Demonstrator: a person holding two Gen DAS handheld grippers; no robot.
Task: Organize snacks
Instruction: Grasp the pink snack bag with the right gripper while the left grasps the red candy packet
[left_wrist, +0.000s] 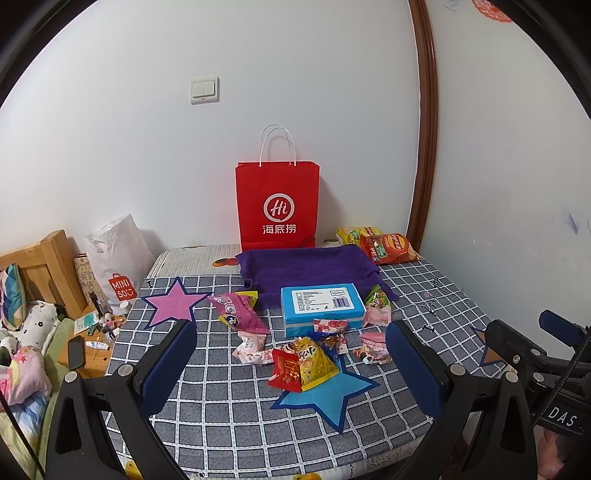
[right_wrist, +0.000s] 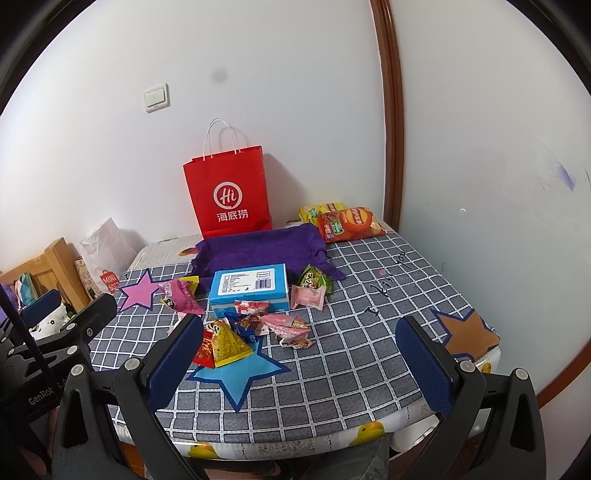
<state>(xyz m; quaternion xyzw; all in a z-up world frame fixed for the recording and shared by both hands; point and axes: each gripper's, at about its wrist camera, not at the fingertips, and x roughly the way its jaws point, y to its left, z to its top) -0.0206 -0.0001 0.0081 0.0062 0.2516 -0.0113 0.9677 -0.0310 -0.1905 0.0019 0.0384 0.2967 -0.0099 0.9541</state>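
Several small snack packets lie loose in the middle of the checked table (left_wrist: 229, 410) (right_wrist: 351, 362): a yellow and red triangular pack (left_wrist: 304, 363) (right_wrist: 225, 343), pink packets (left_wrist: 242, 312) (right_wrist: 183, 295), a green packet (left_wrist: 376, 301) (right_wrist: 314, 280). A blue box (left_wrist: 319, 306) (right_wrist: 249, 290) stands behind them. A purple fabric tray (left_wrist: 306, 269) (right_wrist: 258, 247) lies behind the box. My left gripper (left_wrist: 291, 369) is open and empty, near the table's front edge. My right gripper (right_wrist: 299, 354) is open and empty, to its right.
A red paper bag (left_wrist: 277, 206) (right_wrist: 229, 195) stands against the wall. Orange and yellow chip bags (left_wrist: 388, 247) (right_wrist: 347, 223) lie at the back right. Paper stars (left_wrist: 173, 302) (right_wrist: 236, 373) are stuck on the cloth. A cluttered side table and bed (left_wrist: 85, 339) are on the left.
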